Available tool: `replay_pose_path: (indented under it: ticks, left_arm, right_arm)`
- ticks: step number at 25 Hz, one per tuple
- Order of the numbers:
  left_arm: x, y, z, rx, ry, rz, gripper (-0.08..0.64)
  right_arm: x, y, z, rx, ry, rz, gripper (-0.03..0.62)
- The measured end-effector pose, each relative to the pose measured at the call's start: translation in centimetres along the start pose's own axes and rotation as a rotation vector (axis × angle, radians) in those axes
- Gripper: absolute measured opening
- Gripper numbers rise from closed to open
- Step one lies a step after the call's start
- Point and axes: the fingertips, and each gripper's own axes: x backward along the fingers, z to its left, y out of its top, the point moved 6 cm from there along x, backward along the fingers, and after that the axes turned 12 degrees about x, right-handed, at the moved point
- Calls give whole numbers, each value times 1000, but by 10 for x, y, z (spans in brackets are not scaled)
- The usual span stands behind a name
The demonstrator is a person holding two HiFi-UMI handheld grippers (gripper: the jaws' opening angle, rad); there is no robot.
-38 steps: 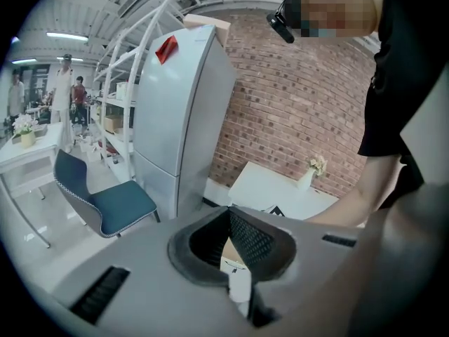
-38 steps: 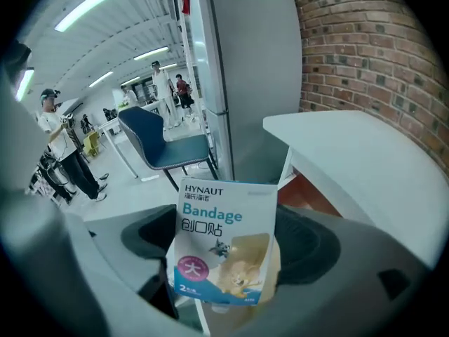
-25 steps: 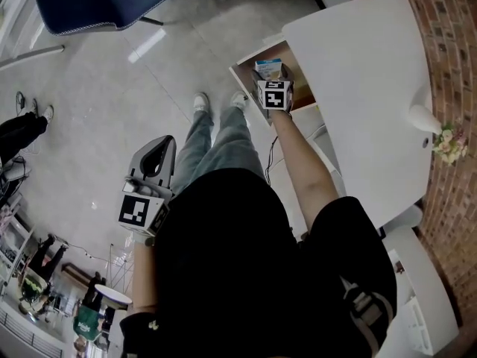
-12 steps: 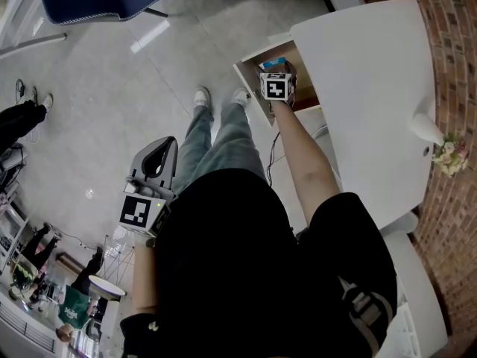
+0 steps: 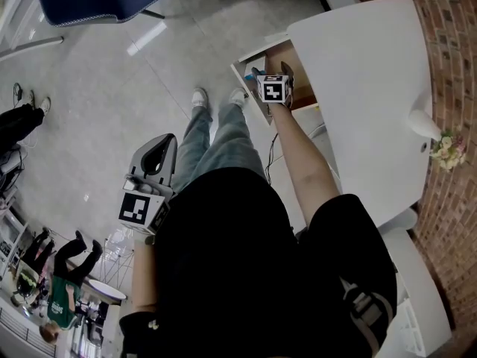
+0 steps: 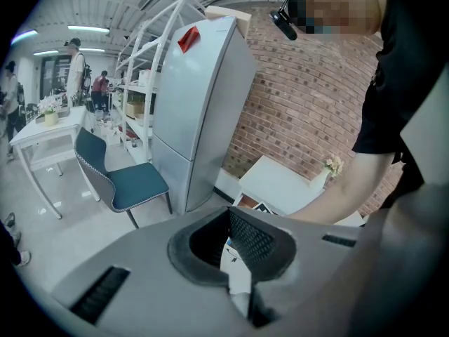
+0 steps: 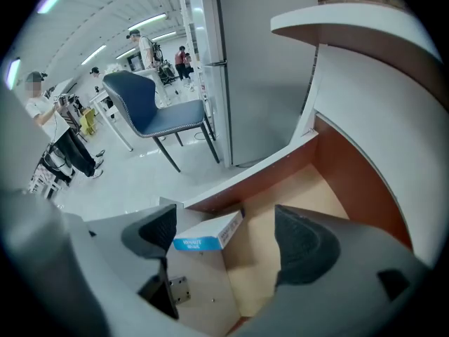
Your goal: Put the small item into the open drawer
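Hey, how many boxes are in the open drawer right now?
1. A small white-and-blue box lies in the drawer by its front wall, between the right gripper's open jaws. The drawer's back, under the tabletop, is hidden.

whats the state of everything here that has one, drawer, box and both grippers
drawer: open
small box: lying flat inside the drawer, not gripped
right gripper: open, over the drawer
left gripper: shut, empty, away from the drawer
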Motion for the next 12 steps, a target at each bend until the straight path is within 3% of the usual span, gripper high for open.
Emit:
replay_pose_path:
  ticks: [12]
  left_arm:
    - [-10,26,-3,-41,-76,-53,2]
  right_arm:
    - [69,36,31,19,25,-130,430]
